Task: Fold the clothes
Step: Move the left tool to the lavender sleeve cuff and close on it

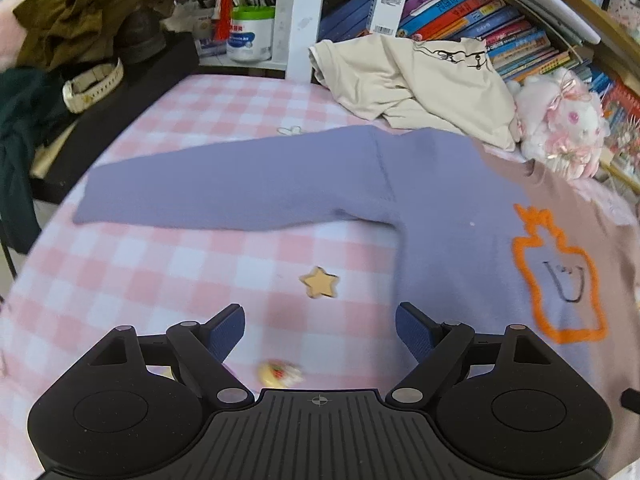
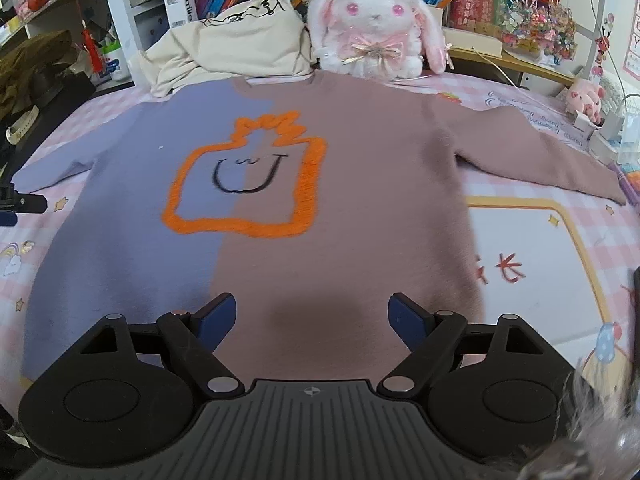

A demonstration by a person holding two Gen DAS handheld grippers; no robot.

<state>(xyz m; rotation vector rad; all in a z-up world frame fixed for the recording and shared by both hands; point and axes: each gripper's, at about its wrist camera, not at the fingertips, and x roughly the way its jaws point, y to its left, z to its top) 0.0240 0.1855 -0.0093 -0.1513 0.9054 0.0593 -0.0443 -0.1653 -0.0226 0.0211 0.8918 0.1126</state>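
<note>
A sweater, half lilac and half dusty pink, lies flat and face up on the pink checked cloth (image 2: 360,160). An orange outlined figure with a drawn smile sits on its chest (image 2: 248,176). Its lilac sleeve stretches out to the left in the left wrist view (image 1: 224,188). Its pink sleeve stretches out to the right (image 2: 540,152). My left gripper (image 1: 320,336) is open and empty above the cloth, left of the sweater's body (image 1: 460,240). My right gripper (image 2: 312,320) is open and empty above the sweater's lower hem.
A cream garment (image 2: 232,48) lies crumpled behind the collar beside a white plush rabbit (image 2: 372,24). Bookshelves (image 1: 480,20) line the back. A small pink plush and chargers (image 2: 588,108) sit at the right. A watch (image 1: 92,88) and dark clothes (image 1: 76,12) lie at the left.
</note>
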